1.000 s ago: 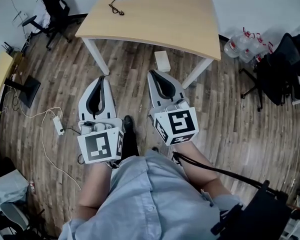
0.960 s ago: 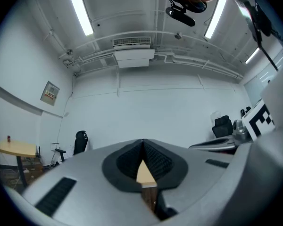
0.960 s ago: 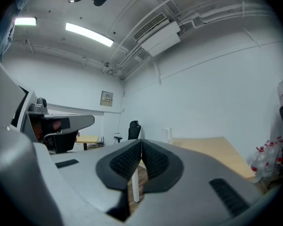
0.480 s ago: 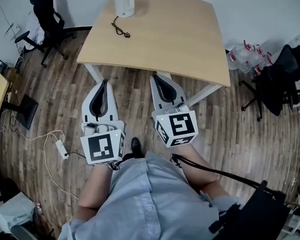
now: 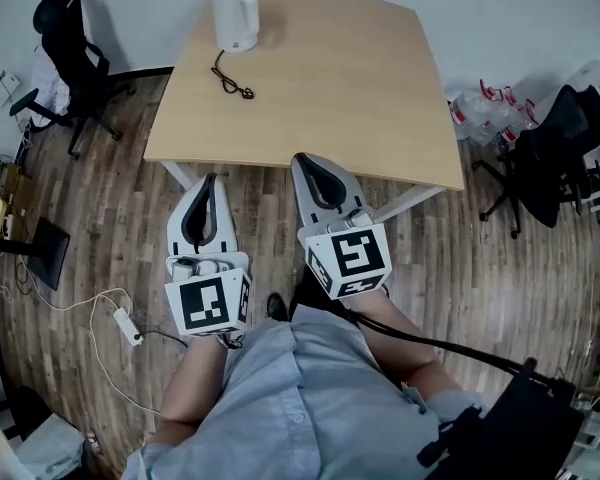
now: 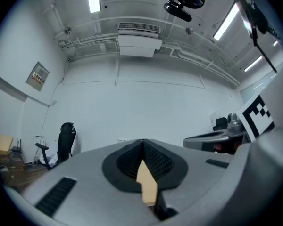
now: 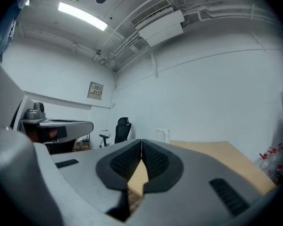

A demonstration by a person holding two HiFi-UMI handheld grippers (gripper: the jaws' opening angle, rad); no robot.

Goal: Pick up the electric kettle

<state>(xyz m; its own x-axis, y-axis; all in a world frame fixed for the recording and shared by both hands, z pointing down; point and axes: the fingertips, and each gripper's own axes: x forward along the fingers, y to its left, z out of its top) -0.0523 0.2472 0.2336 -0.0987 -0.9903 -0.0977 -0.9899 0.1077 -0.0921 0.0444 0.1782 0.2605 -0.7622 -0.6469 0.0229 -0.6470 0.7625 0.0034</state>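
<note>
A white electric kettle (image 5: 234,14) stands upright at the far left corner of a light wooden table (image 5: 350,78), and its black cord (image 5: 230,78) lies on the top beside it. In the right gripper view the kettle (image 7: 163,135) is small and distant, beyond the table (image 7: 217,161). Both grippers are held side by side in front of the table's near edge, far from the kettle. My left gripper (image 5: 208,180) is shut with nothing in it, its tips (image 6: 143,143) meeting. My right gripper (image 5: 302,158) is also shut and empty, its tips (image 7: 141,143) together.
One black office chair (image 5: 65,43) stands left of the table and another (image 5: 560,148) right of it, next to several water bottles (image 5: 480,103). A power strip with cable (image 5: 128,325) and a monitor stand (image 5: 25,253) lie on the wooden floor at left.
Both grippers have moved forward together to the table's near edge. The kettle, cut off at the top edge before, now shows whole. Both pairs of jaws stayed shut.
</note>
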